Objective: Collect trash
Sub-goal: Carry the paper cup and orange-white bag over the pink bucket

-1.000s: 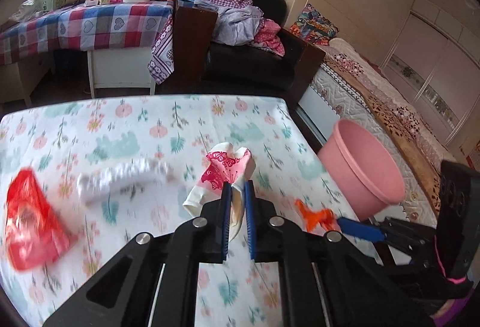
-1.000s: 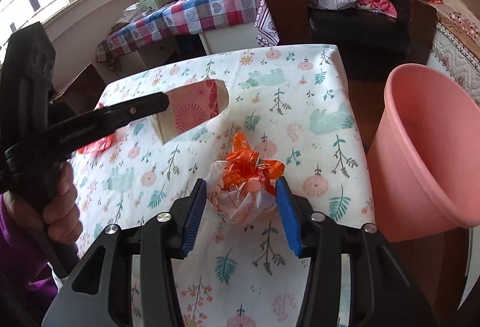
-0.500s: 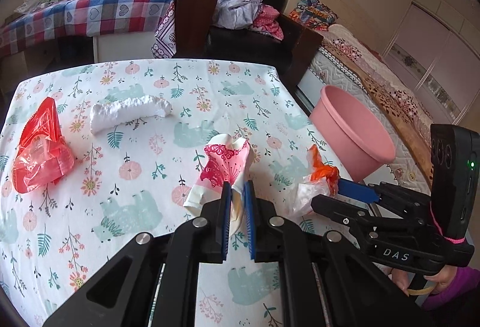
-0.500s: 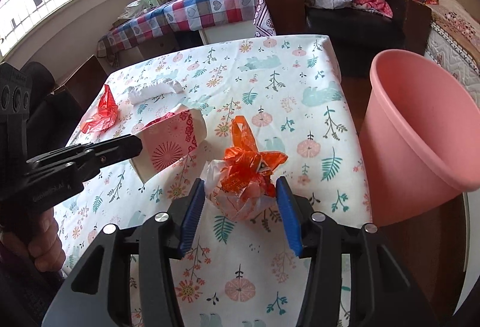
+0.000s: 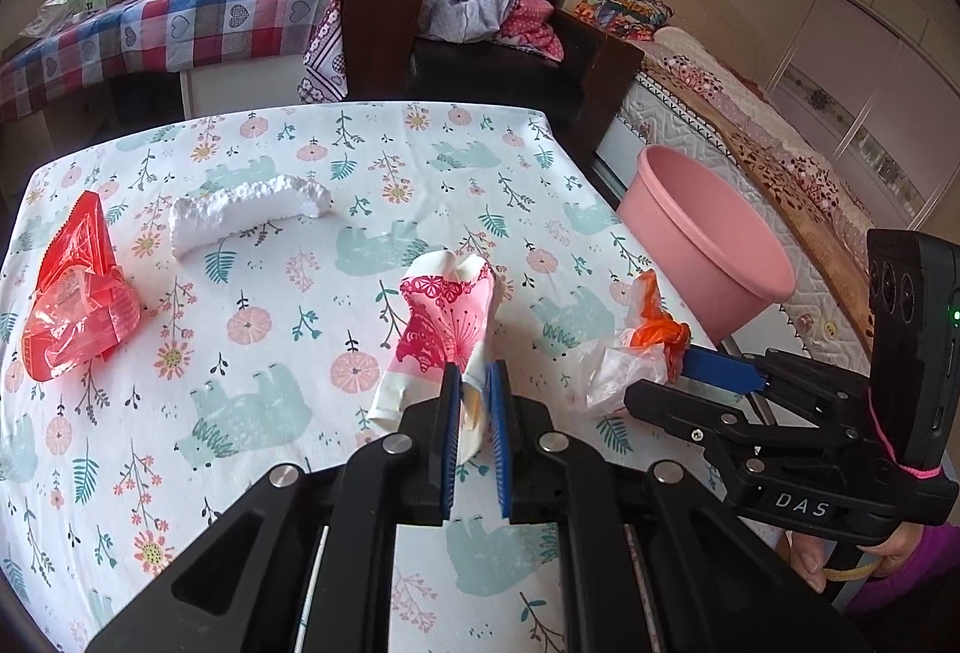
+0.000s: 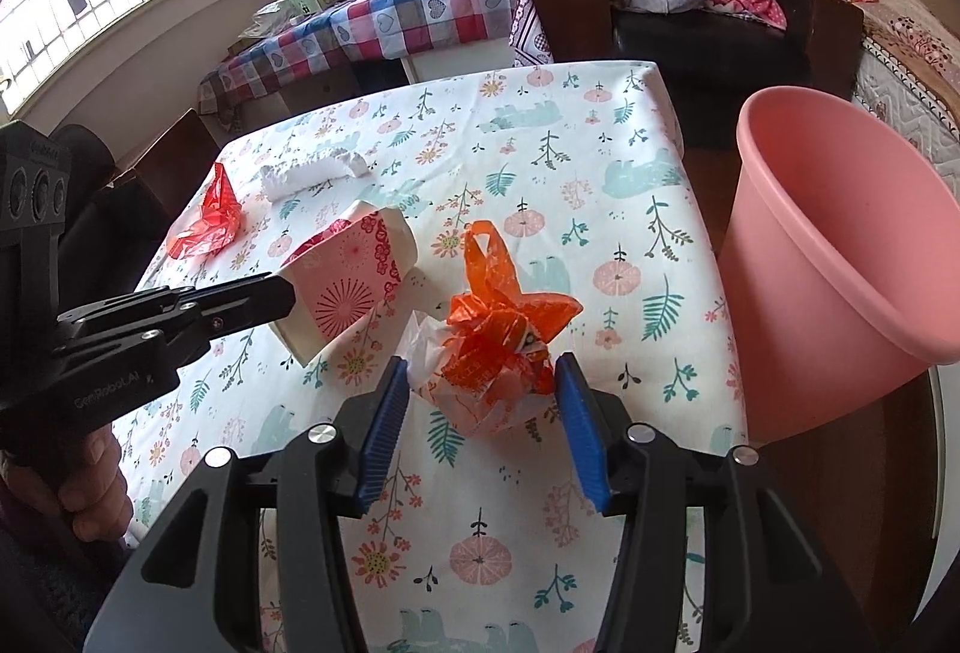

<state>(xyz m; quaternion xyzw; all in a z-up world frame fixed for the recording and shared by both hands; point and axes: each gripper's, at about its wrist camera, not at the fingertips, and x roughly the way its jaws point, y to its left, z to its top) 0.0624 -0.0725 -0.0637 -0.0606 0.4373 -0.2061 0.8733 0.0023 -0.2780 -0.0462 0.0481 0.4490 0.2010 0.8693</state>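
Your left claw (image 5: 474, 401) is clamped on the crushed pink-and-white paper cup (image 5: 447, 329), which hangs clear of the floral worktop (image 5: 270, 413) in the right wrist view. Your right claw (image 6: 483, 416) has its blue pads on either side of the orange-and-white plastic bag bundle (image 6: 498, 347). I read that as a loose grip: the pads seem to touch the bundle's flanks, though a sliver of cloth shows beside the right pad.

Judged from how things lie, you are roughly at the midpoint. Two pieces are in hand but neither is in the pink bin (image 6: 840, 257), which stands off the worktop's edge at about 3 o'clock from the bundle in the right wrist view. What shows of the bin's inside wall looks bare; its bottom is hidden, so I cannot say whether anything is already in it.

Still lying untouched on the worktop in the left wrist view:
- the red plastic bag (image 5: 75, 293), at about 9 o'clock from the cup, near the worktop's left edge;
- the white foam piece (image 5: 246, 218), at about 10 o'clock from the cup, further back.

So both held pieces have yet to be dropped, then two more pickups remain.
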